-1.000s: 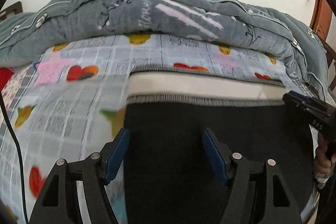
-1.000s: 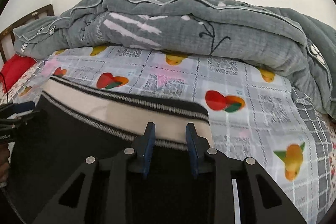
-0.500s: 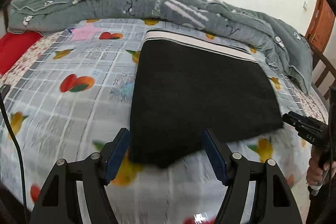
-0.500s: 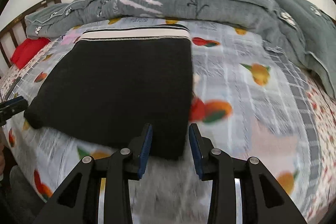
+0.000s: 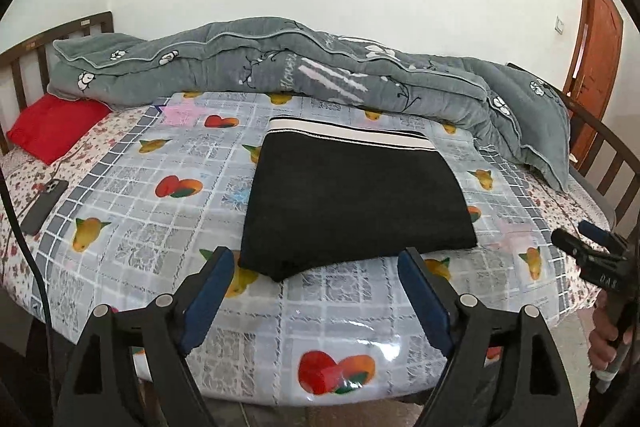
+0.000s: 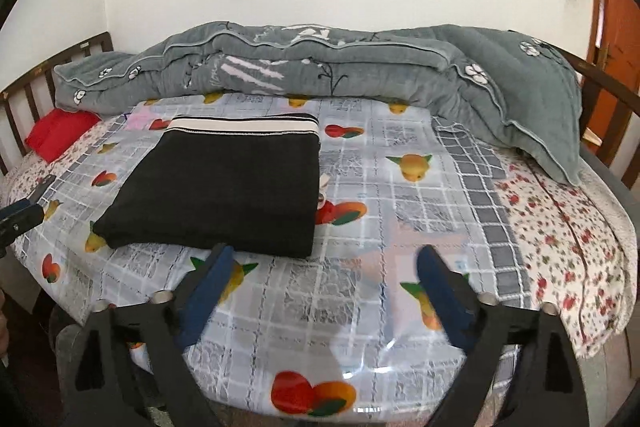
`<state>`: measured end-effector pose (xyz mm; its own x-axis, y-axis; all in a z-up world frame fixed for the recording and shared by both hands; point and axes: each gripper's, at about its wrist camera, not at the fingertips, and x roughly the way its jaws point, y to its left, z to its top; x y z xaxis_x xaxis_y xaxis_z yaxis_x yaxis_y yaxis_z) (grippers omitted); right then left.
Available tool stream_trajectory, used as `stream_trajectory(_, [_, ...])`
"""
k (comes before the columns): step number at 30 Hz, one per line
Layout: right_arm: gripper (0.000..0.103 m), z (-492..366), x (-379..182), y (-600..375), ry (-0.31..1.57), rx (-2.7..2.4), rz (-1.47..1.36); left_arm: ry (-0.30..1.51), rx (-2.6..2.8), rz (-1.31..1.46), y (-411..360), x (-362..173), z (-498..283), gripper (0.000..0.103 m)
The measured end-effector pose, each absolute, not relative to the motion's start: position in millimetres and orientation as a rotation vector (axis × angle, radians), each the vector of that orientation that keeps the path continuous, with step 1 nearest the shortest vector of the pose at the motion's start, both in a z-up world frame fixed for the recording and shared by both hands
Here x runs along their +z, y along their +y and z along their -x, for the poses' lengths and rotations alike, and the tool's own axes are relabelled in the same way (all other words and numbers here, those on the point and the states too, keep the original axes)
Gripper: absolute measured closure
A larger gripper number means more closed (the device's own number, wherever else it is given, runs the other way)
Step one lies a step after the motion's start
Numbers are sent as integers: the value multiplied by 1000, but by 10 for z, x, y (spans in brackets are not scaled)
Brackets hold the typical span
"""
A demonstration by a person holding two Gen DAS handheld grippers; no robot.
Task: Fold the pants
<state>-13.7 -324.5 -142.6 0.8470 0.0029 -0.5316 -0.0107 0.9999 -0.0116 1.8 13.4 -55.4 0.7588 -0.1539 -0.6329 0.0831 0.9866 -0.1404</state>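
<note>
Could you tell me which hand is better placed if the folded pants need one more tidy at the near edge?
Probably the left. The left gripper, jaws opening and empty, frames the pants' near corner, while the right gripper, also opening, points mostly at bare sheet.

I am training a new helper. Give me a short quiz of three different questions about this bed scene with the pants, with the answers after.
1. True or false: the pants lie folded on the bed sheet.
2. Which item lies at the sheet's left edge in the left wrist view: A) a phone, B) a book, C) a cup?
3. Fill in: the stripe at the far end of the pants is ____.

Key
1. True. They lie flat as one dark rectangle; neither the left gripper nor the right gripper touches them, and both sets of jaws are opening with nothing between.
2. A, the phone.
3. White, at the waistband, near the grey quilt.
</note>
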Motion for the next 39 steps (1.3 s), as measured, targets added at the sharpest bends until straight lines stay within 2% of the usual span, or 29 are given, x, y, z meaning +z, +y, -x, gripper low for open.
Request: stream_trajectory(39, [2,550,-1402,-3230,526,-22,-1,671,-94,90,130,-431,276,19])
